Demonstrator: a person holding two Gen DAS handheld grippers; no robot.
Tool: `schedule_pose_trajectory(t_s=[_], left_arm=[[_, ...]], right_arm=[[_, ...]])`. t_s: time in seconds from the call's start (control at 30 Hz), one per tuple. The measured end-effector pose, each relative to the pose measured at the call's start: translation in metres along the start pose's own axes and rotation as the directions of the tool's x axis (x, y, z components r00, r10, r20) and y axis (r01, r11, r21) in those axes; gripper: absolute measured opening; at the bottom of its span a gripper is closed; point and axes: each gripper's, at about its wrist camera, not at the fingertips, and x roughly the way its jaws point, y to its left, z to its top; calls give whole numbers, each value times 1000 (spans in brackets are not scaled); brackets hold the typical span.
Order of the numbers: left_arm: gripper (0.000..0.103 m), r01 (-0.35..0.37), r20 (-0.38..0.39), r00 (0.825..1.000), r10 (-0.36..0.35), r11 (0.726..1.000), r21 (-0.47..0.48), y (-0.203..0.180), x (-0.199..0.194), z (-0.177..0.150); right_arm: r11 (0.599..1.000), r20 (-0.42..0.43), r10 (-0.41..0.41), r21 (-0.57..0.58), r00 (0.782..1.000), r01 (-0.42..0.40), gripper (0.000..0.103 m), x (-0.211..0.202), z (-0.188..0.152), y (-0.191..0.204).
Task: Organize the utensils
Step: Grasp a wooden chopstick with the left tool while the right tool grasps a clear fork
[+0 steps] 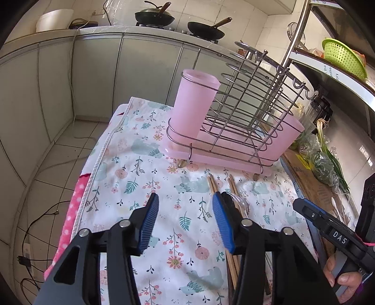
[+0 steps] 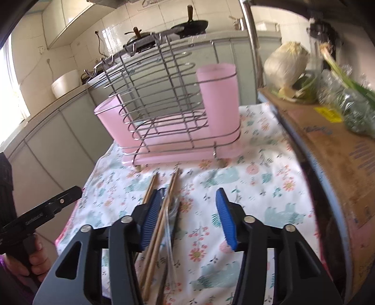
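Observation:
A wire utensil rack (image 1: 246, 112) (image 2: 159, 98) on a pink tray stands at the far end of the floral cloth (image 1: 145, 178), with a tall pink cup (image 1: 194, 105) (image 2: 219, 101) at one end. In front of it lie wooden chopsticks (image 1: 212, 185) (image 2: 164, 211) and a clear plastic spoon (image 1: 241, 201) (image 2: 173, 201). My left gripper (image 1: 185, 199) is open over bare cloth, and the chopsticks lie just past its right finger. My right gripper (image 2: 187, 192) is open; a chopstick pair runs between its fingers, close to the left pad. The pads do not press on it.
A cardboard box (image 1: 311, 183) (image 2: 339, 164) with bagged greens and a cabbage (image 2: 288, 63) borders the cloth on the right. The cloth's left edge (image 1: 93, 176) drops to a tiled floor with cables (image 1: 35, 223). Woks (image 1: 154, 16) sit on the far counter.

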Motion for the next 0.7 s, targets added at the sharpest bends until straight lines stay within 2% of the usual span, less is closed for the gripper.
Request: schedule_pose_trajectory(t_s=[0.07,0.17,0.3,0.53,0.57,0.63,0.7], left_arm=[[32,14,-22,1000,-14,1000,-12,3,5,1],[28,34,-51,998,-35,999,-16,6,13,1],[26,44,-74,996,-43,999,8,5,24,3],[26,66,-132,989,-62,997,27,5,51,11],[26,74,-150,986,-70,997,26,4,57,11],[26,102,-196,976,-96,995,17,3,69,12],[26,132,-240,962,-127,991,3,1,81,12]], right_arm=[[1000,-36,23,-12,999,-24,38,6,-2,4],[998,-87,44,-44,995,-48,36,21,-6,15],[994,-149,48,-93,988,-62,36,45,-8,31],[988,-216,0,-149,976,-33,35,83,-3,43],[988,-229,-6,-152,974,-29,25,90,-3,43],[988,-253,-10,-149,967,-29,14,100,-4,43],[991,-257,6,-129,966,-41,13,103,-3,40]])
